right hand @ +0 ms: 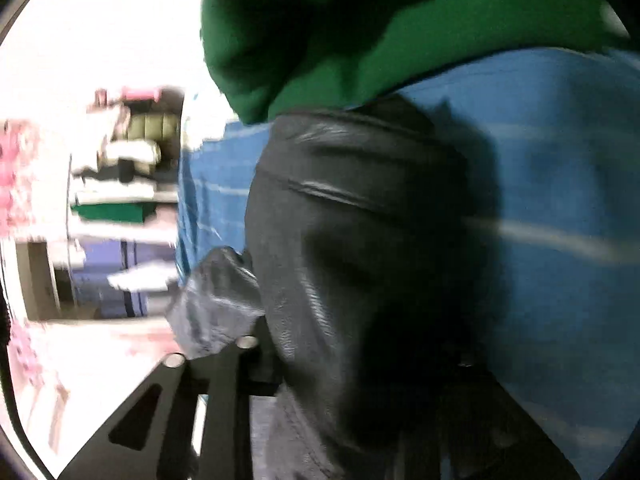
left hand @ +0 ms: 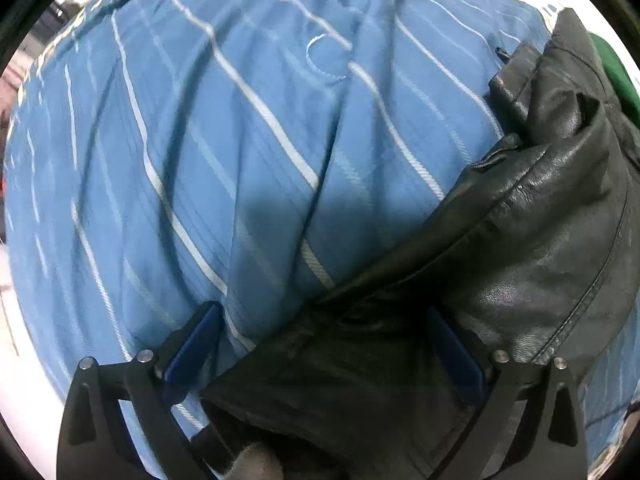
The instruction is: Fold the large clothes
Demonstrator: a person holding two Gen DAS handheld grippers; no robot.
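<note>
The left gripper (left hand: 324,344) has black leather jacket (left hand: 540,240) fabric bunched between its widely spread fingers, above the blue striped bedspread (left hand: 200,140). The right gripper (right hand: 360,360) is buried in the jacket, its grip unreadable, beside a green garment (right hand: 360,32).

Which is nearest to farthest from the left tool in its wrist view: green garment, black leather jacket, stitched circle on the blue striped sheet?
1. Black leather jacket: lying between the left tool's fingers, running up to the right.
2. Stitched circle: upper centre on the blue striped sheet.
3. Green garment: far right edge, behind the jacket.
</note>
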